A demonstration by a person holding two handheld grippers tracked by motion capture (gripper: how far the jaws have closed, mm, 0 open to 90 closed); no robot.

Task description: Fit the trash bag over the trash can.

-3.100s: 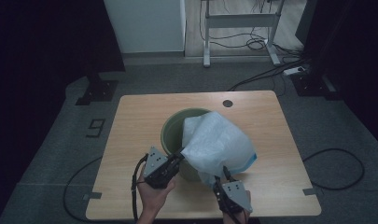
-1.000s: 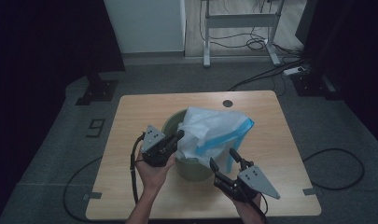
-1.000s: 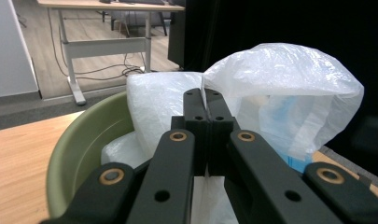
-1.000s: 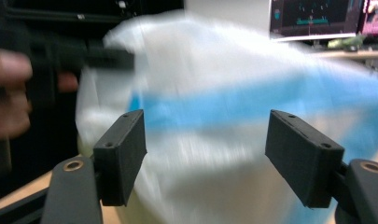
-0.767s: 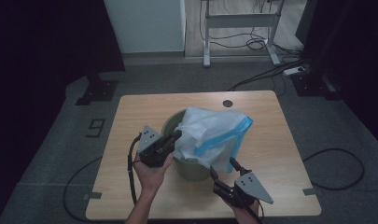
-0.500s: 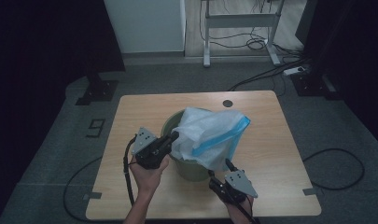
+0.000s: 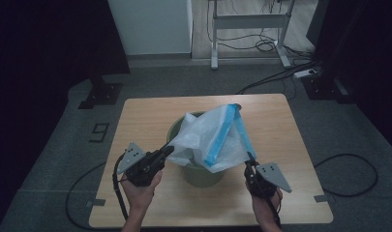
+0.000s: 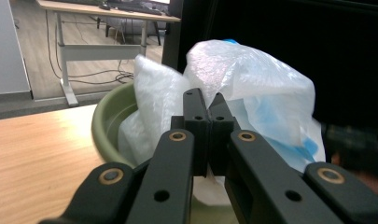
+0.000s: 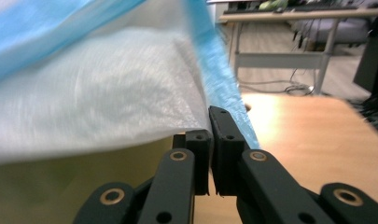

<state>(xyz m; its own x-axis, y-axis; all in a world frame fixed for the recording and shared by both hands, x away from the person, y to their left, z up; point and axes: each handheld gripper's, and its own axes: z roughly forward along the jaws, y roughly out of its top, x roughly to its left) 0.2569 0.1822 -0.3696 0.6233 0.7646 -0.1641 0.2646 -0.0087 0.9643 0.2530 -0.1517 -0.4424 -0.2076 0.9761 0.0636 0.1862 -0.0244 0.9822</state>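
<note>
A white plastic bag (image 7: 203,137) with a blue drawstring band (image 7: 221,137) is stretched over an olive green bin (image 7: 199,175) in the middle of the table. My left gripper (image 7: 168,149) is shut on the bag's left corner, at the bin's left rim. In the left gripper view the jaws (image 8: 206,99) are pressed together against the bag (image 8: 242,79), with the bin's rim (image 8: 107,121) behind. My right gripper (image 7: 248,160) has just been closing and is shut on the bag's lower right edge. In the right gripper view its jaws (image 9: 213,123) pinch the film beside the blue band (image 9: 219,79).
The light wooden table (image 7: 145,116) has bare room on every side of the bin. Cables (image 7: 351,169) lie on the grey floor to the right, and a metal desk frame (image 7: 247,20) and a white cabinet (image 7: 150,24) stand at the back.
My right gripper has come in to the bag's lower right edge and closed on it. My left hand has drawn its corner a little to the left, spreading the bag wider.
</note>
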